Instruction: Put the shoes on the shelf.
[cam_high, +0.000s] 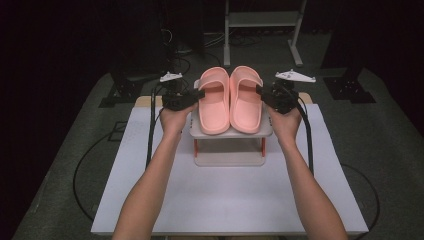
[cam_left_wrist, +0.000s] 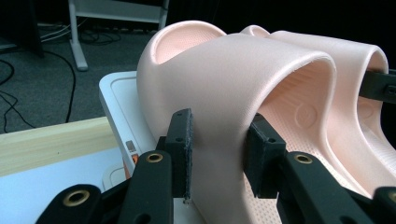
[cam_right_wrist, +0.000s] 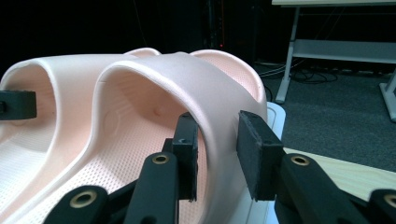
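Two pink slippers stand side by side on a small white rack with orange legs. My left gripper reaches in from the left and is shut on the side of the left slipper's strap. In the left gripper view the strap runs between the pads of the left gripper, one outside and one under it. My right gripper is shut on the outer side of the right slipper's strap. In the right gripper view the right gripper pinches that strap the same way.
The rack sits at the far middle of a white table, with a wooden strip along the back edge. Cables trail down both sides. A metal frame and dark stands rise on the floor behind.
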